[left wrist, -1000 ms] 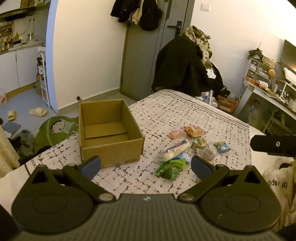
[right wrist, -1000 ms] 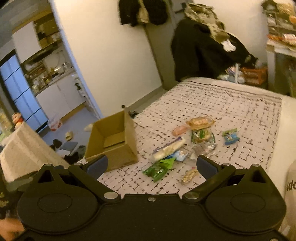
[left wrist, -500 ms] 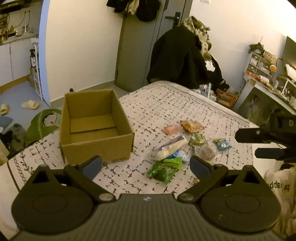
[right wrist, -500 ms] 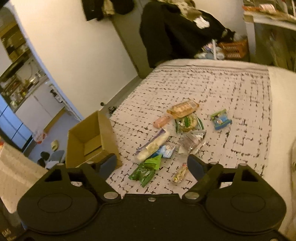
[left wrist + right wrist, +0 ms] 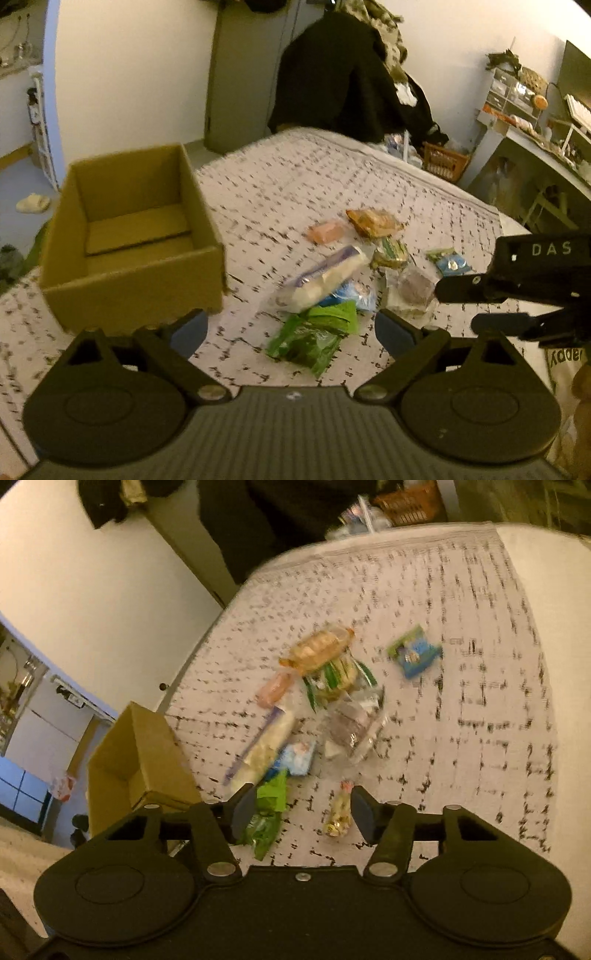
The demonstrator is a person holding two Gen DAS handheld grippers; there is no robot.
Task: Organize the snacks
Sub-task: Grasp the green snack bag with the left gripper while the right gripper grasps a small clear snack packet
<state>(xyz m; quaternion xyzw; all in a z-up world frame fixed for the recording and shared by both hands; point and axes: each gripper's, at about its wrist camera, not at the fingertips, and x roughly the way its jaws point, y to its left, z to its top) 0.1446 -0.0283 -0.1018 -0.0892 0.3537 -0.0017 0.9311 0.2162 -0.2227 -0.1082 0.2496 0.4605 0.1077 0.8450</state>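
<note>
An open, empty cardboard box (image 5: 129, 236) stands on the bed at the left; it also shows in the right wrist view (image 5: 136, 760). Several snack packets lie to its right: a green bag (image 5: 314, 336), a long white and purple pack (image 5: 325, 277), an orange pack (image 5: 373, 221), a pink bar (image 5: 327, 232), a blue-green packet (image 5: 413, 655), a clear packet (image 5: 354, 723). A small yellow candy packet (image 5: 338, 812) lies between the right fingers. My left gripper (image 5: 291, 332) is open above the green bag. My right gripper (image 5: 303, 812) is open, also seen from the side (image 5: 480, 306).
The bed (image 5: 332, 173) has a white cover with black marks. A coat pile (image 5: 343, 74) and an orange basket (image 5: 443, 162) stand beyond its far end. A desk with shelves (image 5: 535, 140) is at the right. A door (image 5: 240, 74) is behind.
Both grippers have moved forward and down toward the snack pile. The right gripper has tilted down, its fingers have narrowed, and it now shows closer in the left wrist view.
</note>
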